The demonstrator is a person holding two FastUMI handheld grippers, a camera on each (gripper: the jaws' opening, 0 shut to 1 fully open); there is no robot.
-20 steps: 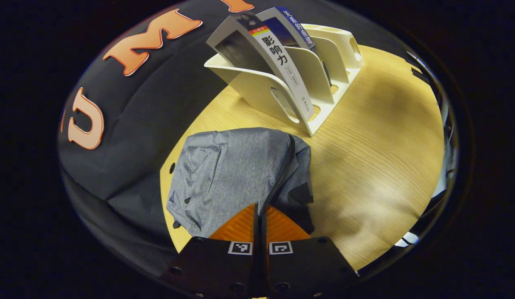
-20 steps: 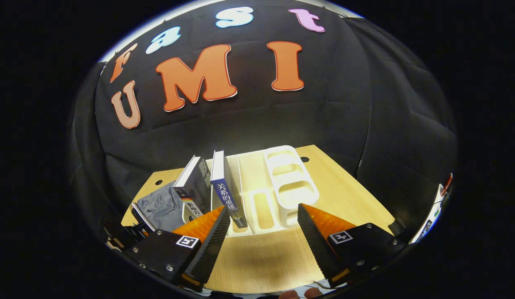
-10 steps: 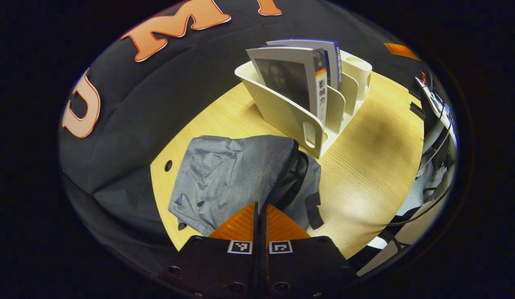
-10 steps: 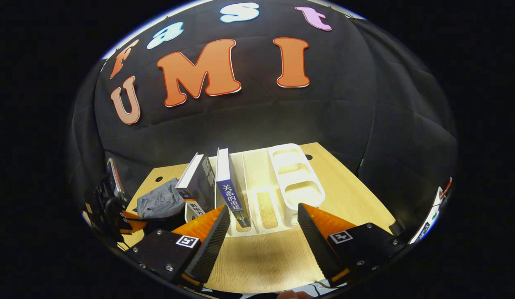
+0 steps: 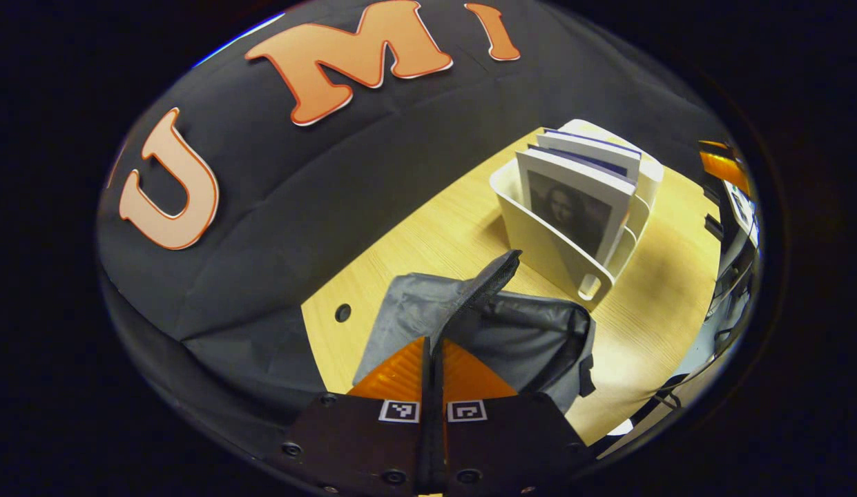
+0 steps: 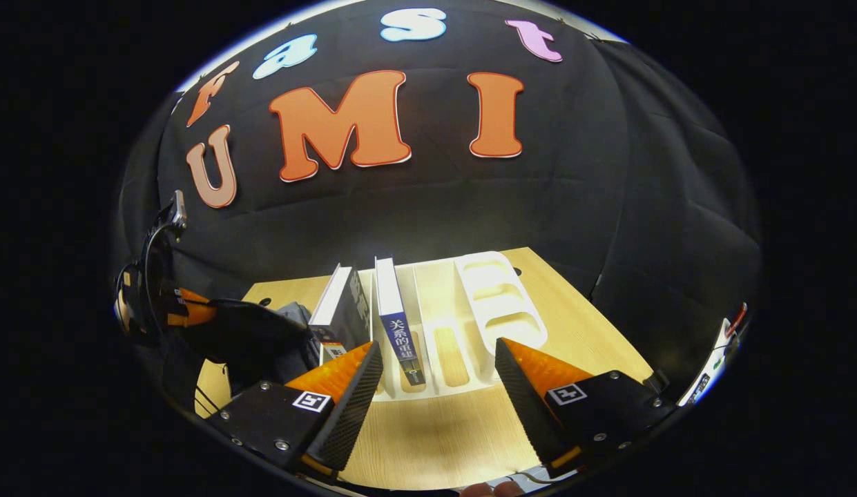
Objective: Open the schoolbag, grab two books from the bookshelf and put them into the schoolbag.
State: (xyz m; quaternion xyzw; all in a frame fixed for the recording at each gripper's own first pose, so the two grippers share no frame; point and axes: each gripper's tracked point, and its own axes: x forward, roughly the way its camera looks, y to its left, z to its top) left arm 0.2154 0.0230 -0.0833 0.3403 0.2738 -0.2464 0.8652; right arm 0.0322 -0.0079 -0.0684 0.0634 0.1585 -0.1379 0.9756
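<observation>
A recording booth: black cloth wall (image 6: 428, 200), wooden table (image 6: 428, 435).

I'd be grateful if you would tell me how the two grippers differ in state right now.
The left gripper is shut, pinching the schoolbag flap; the right gripper is open and holds nothing. The left sits over the bag, while the right faces the bookshelf with its two books. Both are above the table.

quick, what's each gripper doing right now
left gripper: shut on the schoolbag flap, lifting it.
right gripper: jaws open, empty, facing the bookshelf.
</observation>
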